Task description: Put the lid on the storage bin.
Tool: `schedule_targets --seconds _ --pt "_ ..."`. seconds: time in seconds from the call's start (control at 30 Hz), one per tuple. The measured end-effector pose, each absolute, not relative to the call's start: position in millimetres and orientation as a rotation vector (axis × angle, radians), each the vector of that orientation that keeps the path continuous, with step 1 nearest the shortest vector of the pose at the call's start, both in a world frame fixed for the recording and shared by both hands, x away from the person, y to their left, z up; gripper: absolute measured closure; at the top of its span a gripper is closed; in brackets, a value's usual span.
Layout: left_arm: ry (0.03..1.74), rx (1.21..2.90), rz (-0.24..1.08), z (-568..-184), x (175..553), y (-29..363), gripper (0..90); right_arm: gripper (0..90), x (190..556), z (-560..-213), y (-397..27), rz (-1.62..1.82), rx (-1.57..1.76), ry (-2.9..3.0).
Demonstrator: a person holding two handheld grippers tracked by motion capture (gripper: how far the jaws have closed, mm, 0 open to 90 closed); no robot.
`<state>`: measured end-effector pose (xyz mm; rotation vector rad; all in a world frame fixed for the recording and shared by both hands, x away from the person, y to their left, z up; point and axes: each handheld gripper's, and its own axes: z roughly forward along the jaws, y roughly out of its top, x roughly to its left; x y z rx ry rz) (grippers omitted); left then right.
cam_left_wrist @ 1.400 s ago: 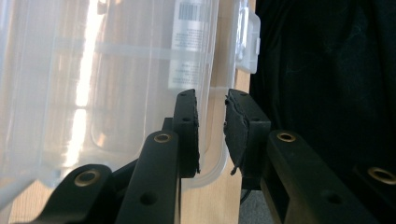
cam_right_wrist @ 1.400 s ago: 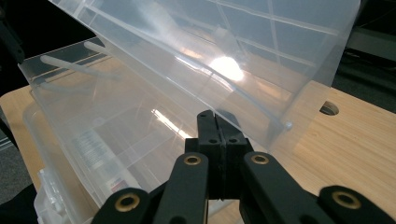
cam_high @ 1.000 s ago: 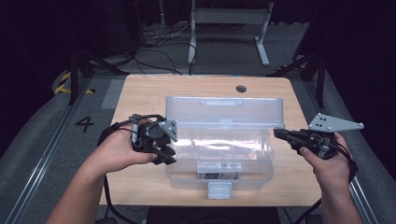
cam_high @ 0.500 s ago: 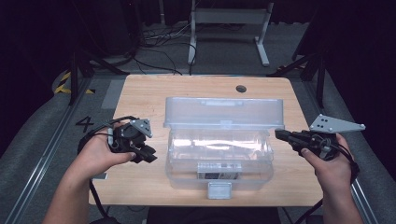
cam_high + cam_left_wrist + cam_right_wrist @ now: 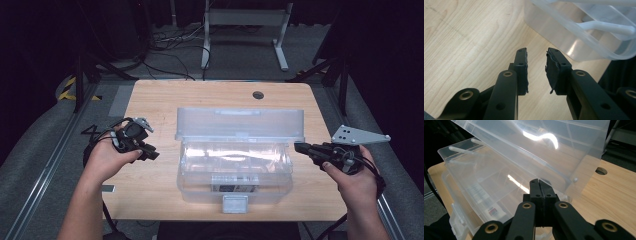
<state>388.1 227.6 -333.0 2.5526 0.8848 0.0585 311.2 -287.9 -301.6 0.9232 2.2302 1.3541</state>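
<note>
The clear plastic box sits in the middle of the surface, close to its near edge, with its latch tab hanging over that edge towards me. Its lid stands propped up along the far side, so the inside is open to reach; I can make out only a label through the near wall. My left gripper hangs above the bare wood near the left edge, apart from the box's left wall, jaws spread with nothing between them, ready, I judge, to take hold of something. My right gripper points at the box's right end, just beside the rim below the lid's corner, jaws pressed together and empty, probably to nudge or steady the box rather than grasp it.
</note>
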Motion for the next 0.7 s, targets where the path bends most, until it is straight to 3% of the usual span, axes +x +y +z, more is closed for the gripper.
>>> schedule_targets --seconds 0.27,0.7 --pt "0.954 2.436 0.089 -345 389 232 69.7 90.0 305 -304 -286 1.327 0.916 2.276" --pt "1.047 2.507 0.103 -365 403 225 68.4 89.8 299 -311 -287 1.316 0.939 2.347"
